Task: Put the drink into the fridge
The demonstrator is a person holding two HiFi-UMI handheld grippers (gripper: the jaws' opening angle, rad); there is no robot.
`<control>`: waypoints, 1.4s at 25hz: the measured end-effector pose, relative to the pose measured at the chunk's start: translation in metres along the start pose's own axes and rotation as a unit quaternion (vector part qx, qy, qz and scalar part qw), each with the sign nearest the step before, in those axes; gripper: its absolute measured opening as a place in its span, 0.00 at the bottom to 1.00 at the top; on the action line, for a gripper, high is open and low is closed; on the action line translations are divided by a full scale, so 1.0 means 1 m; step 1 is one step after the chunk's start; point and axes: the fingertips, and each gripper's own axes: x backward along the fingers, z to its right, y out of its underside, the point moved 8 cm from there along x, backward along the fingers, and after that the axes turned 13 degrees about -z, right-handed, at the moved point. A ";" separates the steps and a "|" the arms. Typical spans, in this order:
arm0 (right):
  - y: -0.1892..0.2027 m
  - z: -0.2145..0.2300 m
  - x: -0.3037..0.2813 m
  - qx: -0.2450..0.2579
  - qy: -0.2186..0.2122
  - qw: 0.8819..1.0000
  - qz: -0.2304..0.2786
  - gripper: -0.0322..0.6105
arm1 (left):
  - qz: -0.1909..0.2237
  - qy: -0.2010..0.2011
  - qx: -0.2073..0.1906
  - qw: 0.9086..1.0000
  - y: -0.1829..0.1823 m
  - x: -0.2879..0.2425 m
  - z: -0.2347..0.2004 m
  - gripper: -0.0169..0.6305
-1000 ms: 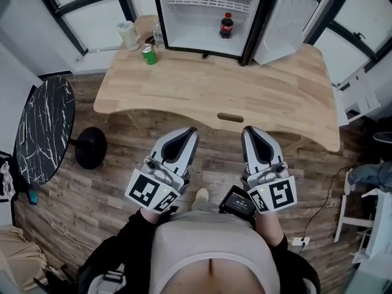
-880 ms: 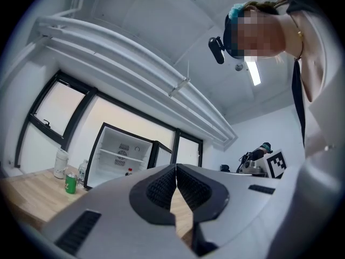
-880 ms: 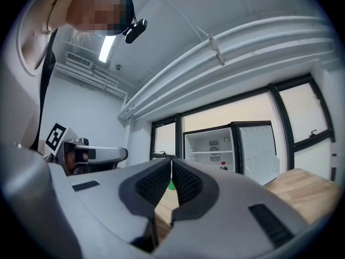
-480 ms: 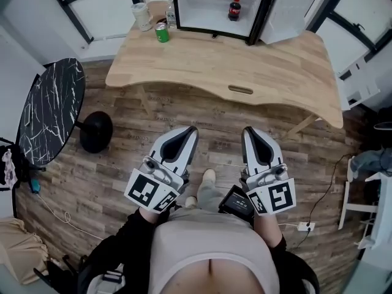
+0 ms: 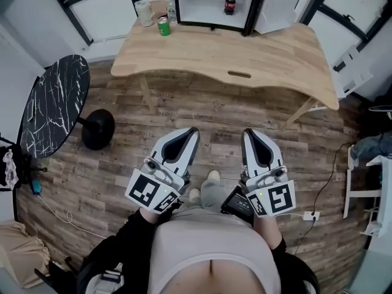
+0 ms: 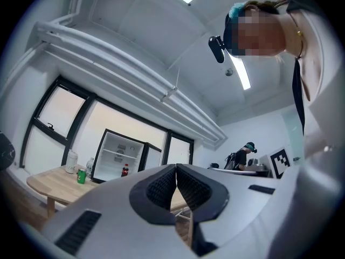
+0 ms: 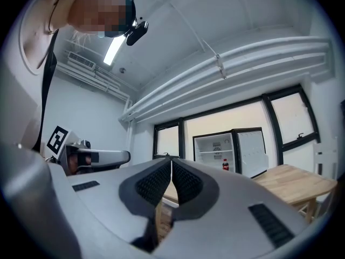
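Steep downward head view. The fridge (image 5: 202, 2) sits at the top centre of the frame, with its upper part cut off by the frame edge. Its door (image 5: 278, 5) stands open to the right and is cropped as well. The cola bottle (image 5: 230, 3) stands upright inside the fridge on its bottom level; the label is too small to read. On the wooden surface (image 5: 245, 57), left of the fridge, stand a green can (image 5: 163, 26), a white cup (image 5: 144, 12) and a clear bottle (image 5: 172, 10). The clear bottle is hard to make out against the fridge wall.

The person's hands are hidden beneath the marker cubes, and only dark sleeves show at the bottom of the frame. The left tongs (image 5: 193, 129) and the right tongs (image 5: 247, 130) are held side by side in the lower middle, above the plank floor (image 5: 122, 164) and well apart from the surface. Both point toward the top of the frame, the left pair angled slightly rightward. In each gripper view the jaws meet tip to tip with nothing between them, and the fridge shows small and distant beyond them.
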 end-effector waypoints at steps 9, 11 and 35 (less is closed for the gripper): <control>-0.012 -0.011 0.020 0.018 -0.005 1.000 0.005 0.10 | 0.014 -0.003 -0.003 1.000 -0.007 0.010 0.015 0.04; -0.011 -0.010 0.024 0.014 -0.010 1.000 0.001 0.10 | 0.016 -0.004 0.003 1.000 -0.007 0.009 0.019 0.04; -0.004 -0.025 0.021 0.030 -0.028 0.999 -0.006 0.10 | 0.009 -0.010 -0.001 1.000 0.001 0.016 0.019 0.04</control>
